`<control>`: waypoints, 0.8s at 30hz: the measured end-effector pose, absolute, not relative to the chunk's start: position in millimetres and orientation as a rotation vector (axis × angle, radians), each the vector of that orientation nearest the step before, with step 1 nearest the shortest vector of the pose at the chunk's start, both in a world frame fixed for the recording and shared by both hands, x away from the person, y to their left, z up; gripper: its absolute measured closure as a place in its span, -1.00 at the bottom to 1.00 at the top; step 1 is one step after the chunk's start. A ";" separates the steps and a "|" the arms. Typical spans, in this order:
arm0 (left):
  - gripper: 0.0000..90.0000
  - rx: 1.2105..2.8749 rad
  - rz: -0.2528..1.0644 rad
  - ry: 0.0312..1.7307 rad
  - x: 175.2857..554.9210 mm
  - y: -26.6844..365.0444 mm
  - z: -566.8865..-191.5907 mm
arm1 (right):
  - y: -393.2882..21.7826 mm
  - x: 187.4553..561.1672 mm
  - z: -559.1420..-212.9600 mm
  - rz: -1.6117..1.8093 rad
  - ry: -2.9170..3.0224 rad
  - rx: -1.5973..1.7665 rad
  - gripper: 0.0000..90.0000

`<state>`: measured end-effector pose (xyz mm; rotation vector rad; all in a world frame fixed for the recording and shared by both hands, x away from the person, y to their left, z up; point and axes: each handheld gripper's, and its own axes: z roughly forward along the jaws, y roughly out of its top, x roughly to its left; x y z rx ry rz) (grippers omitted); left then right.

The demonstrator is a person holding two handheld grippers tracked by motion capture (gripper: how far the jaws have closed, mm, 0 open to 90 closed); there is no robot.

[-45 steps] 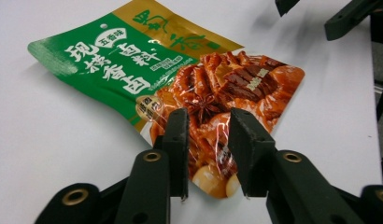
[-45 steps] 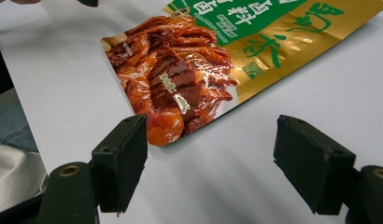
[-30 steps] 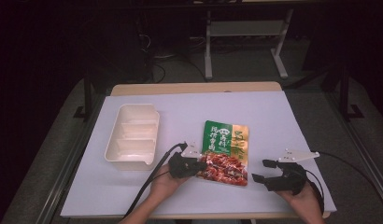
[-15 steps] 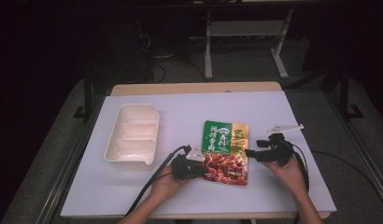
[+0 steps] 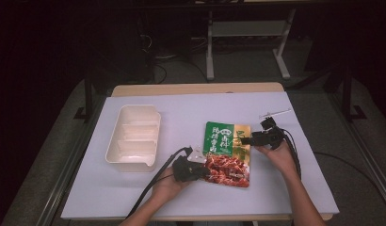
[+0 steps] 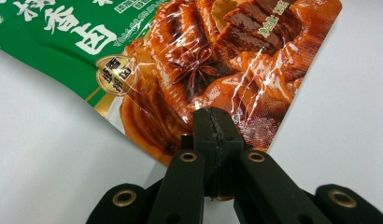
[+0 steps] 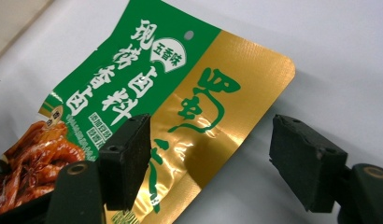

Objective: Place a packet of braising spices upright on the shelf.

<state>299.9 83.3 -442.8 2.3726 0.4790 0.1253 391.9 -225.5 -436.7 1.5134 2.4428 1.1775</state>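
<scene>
- Currently left gripper (image 6: 212, 140) fingers clamped on the seasoning pouch (image 5: 227, 153) bottom corner
- right gripper (image 7: 210, 163) fingers apart, closing, straddling its gold edge; grip pending

Your left gripper (image 5: 207, 172) hides the seasoning packet's (image 5: 227, 153) near corner; both gripper views crop the packet, and its small print is unreadable.
</scene>
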 end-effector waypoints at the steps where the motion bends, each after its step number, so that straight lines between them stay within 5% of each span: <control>1: 1.00 2.373 0.125 0.479 299.9 83.3 -442.8 | -225.5 391.9 -436.7 1.178 2.443 1.513 -0.34; 9: 1.00 2.372 0.126 0.479 300.0 83.5 -442.9 | -222.0 392.4 -442.0 1.237 2.494 1.501 -0.11; 18: 1.00 2.371 0.127 0.484 299.6 83.2 -442.9 | -221.9 381.3 -421.9 1.411 2.523 1.390 0.48; 24: 1.00 2.371 0.129 0.487 299.2 83.1 -442.9 | -215.9 384.5 -432.3 1.389 2.608 1.361 0.44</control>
